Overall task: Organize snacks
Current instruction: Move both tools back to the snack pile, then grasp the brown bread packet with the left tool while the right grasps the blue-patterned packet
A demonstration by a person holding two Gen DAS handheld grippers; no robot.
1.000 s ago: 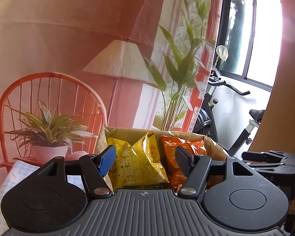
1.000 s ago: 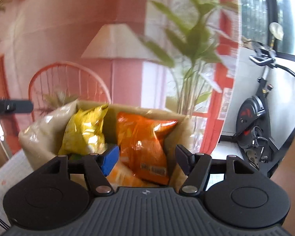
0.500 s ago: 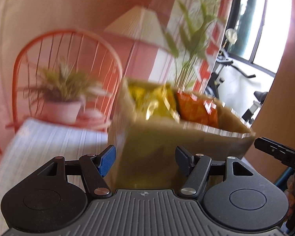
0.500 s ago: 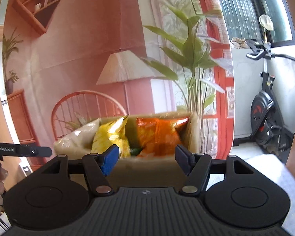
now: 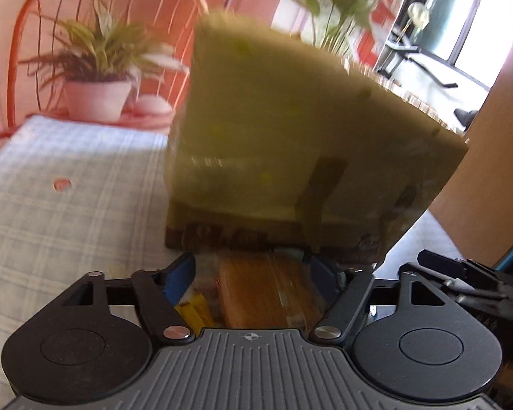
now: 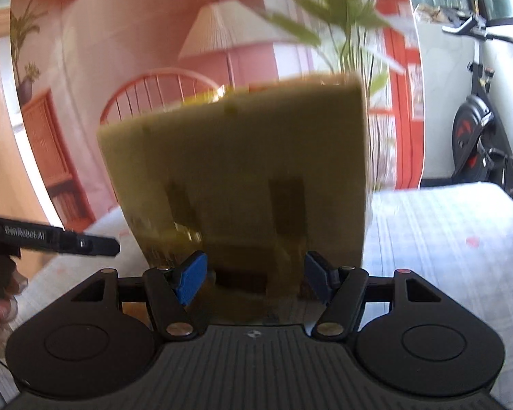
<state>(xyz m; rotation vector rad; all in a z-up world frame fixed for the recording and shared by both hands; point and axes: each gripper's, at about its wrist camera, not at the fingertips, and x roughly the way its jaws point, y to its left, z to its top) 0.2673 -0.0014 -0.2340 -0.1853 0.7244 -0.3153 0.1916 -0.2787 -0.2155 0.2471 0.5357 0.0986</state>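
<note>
A tall brown paper bag point(image 5: 290, 143) stands on the checked tablecloth point(image 5: 68, 212), blurred; it also fills the right wrist view point(image 6: 242, 171), where a sliver of a yellow snack packet point(image 6: 208, 97) shows at its top edge. My left gripper point(image 5: 251, 271) is open, low in front of the bag's base, above an orange-brown packet point(image 5: 266, 294) and a yellow packet point(image 5: 191, 311) lying on the cloth. My right gripper point(image 6: 256, 273) is open and empty, close to the bag's front face.
The left gripper's tip point(image 6: 61, 239) shows at the left of the right wrist view; the right gripper point(image 5: 468, 280) shows at the right of the left wrist view. A printed backdrop hangs behind the table. An exercise bike point(image 6: 478, 130) stands at the right.
Both grippers have dropped from above the bag's open top to near its base. The snacks inside have gone out of sight. Packets on the cloth have come into the left wrist view.
</note>
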